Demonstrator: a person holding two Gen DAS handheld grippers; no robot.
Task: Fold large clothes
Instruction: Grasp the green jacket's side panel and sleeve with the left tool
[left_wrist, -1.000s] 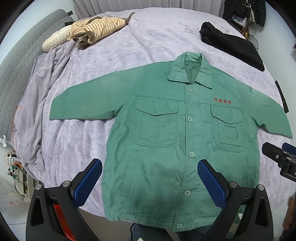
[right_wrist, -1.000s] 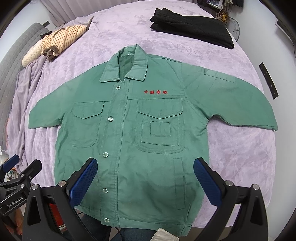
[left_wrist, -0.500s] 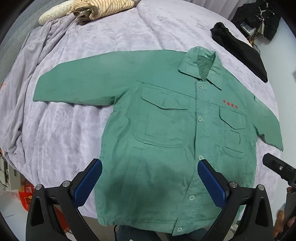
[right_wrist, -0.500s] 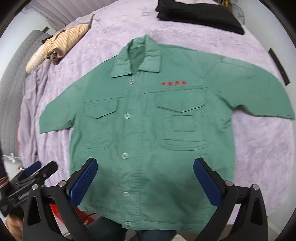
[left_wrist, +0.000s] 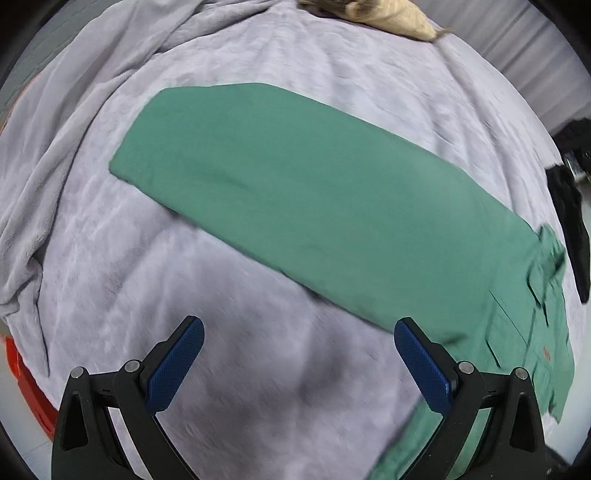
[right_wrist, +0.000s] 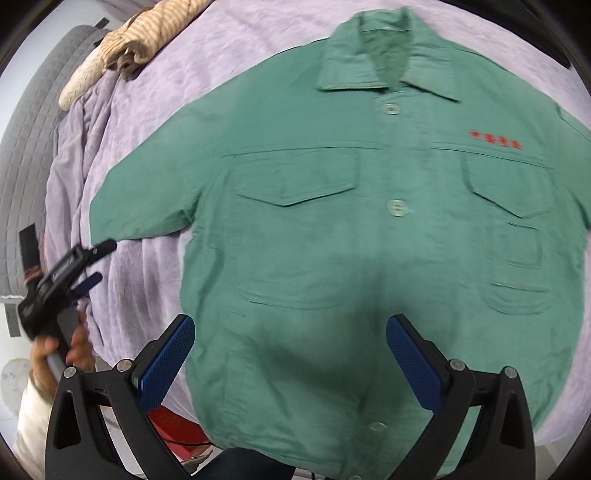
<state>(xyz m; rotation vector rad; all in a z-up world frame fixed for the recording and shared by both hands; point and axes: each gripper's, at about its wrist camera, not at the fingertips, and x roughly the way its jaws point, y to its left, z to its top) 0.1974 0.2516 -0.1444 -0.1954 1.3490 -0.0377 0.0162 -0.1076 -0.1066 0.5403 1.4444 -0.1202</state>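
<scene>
The green jacket (right_wrist: 369, 236) lies flat, front side up and buttoned, on a bed covered with a lilac blanket (left_wrist: 229, 332). Its collar (right_wrist: 388, 51) points to the far side; the hem is at the near edge of the bed. Two flap pockets are on the chest, and red lettering (right_wrist: 495, 139) sits above the right one.

Left claw (left_wrist: 299, 365): jaws wide open, blue pads (left_wrist: 173, 363) clear of any fabric, nothing held. It hangs over bare blanket at the left side of the bed. The jacket's left sleeve (left_wrist: 295, 199) stretches out flat just beyond it, from the cuff at far left to the jacket body at the right edge of the left wrist view. The right pad overlaps the lower edge of the sleeve in this view; contact cannot be determined.

Right claw (right_wrist: 291, 365): jaws wide open, nothing held. It hangs over the lower front of the jacket, which fills the gap between the pads.

In the right wrist view the left claw appears at the left edge, gripped by a hand (right_wrist: 55, 350) beside the sleeve cuff.

A striped garment (right_wrist: 140, 37) lies bundled at the far left of the bed. A dark garment (left_wrist: 570, 221) lies at the right edge of the left wrist view. A red object (left_wrist: 26, 391) sits below the bed's left edge.
</scene>
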